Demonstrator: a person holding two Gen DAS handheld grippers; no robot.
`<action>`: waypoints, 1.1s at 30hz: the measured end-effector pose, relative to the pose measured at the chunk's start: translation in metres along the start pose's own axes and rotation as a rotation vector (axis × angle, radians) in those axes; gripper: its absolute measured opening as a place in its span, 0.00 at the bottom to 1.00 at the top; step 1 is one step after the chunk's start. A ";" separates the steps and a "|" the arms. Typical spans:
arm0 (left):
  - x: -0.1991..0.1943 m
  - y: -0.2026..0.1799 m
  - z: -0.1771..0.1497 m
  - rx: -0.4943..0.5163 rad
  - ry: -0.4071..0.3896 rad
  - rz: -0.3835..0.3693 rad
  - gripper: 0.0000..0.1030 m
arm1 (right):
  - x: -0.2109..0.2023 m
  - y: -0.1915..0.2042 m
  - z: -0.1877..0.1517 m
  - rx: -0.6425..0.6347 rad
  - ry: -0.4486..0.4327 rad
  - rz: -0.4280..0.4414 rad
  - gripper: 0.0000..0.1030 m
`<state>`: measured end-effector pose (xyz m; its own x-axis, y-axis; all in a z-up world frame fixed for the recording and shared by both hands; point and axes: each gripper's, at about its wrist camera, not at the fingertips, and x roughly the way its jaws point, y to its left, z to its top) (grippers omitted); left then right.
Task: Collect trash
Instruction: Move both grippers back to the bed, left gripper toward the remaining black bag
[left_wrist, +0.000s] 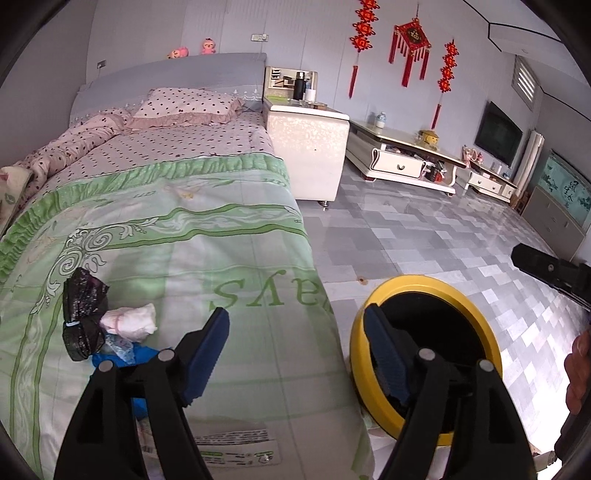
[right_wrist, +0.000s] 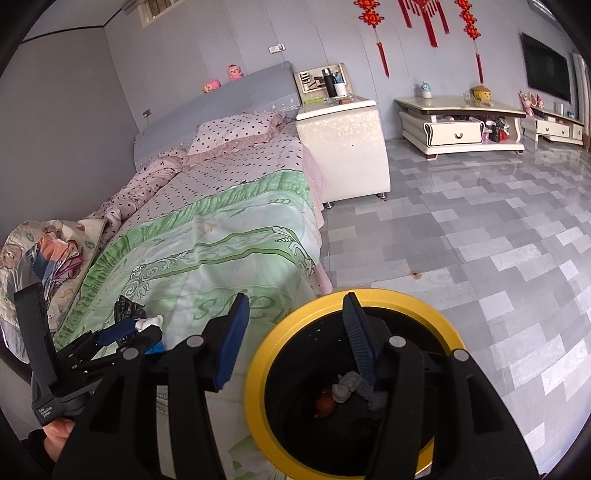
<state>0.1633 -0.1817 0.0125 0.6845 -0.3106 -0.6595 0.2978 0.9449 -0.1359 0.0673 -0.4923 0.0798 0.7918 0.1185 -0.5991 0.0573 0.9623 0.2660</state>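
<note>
Both my grippers are empty. The left gripper (left_wrist: 295, 350) stands wide apart over the near edge of the bed, and the right gripper (right_wrist: 295, 343) is parted about halfway, hanging above the yellow-rimmed trash bin (right_wrist: 266, 354) on the floor just right of the bed. Nothing sits between either pair of pads.

Inside the bin I see crumpled grey tissue (right_wrist: 347, 387) and something orange (right_wrist: 325, 404) at the bottom, so part of the job looks done.

The rest of the trash lies in a small cluster on the green quilt (left_wrist: 184, 236), near the left side of the bed's near end: a knotted black plastic bag (left_wrist: 83, 314), a wad of white tissue (left_wrist: 131, 319) touching it on the right, and a blue wrapper (left_wrist: 122, 356) just in front, partly hidden behind my left finger.

I judge all three to be light, soft and crushable, with no risk of breakage. The black bag looks slick, so I would pinch it at the tied waist, where the film bunches. The tissue should compress, so I would take it through the middle. The quilt is soft too; going too deep could catch the fabric with the trash.
</note>
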 end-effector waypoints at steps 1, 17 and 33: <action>-0.005 0.008 0.001 -0.010 -0.005 0.011 0.70 | -0.002 0.009 0.001 -0.009 -0.002 0.006 0.49; -0.051 0.140 0.005 -0.109 -0.039 0.201 0.70 | 0.022 0.139 0.002 -0.125 0.041 0.127 0.52; -0.034 0.226 -0.010 -0.184 0.005 0.302 0.70 | 0.104 0.227 -0.041 -0.212 0.189 0.209 0.52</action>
<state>0.2010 0.0431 -0.0032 0.7202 -0.0142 -0.6936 -0.0431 0.9969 -0.0651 0.1374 -0.2518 0.0470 0.6451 0.3428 -0.6828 -0.2375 0.9394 0.2473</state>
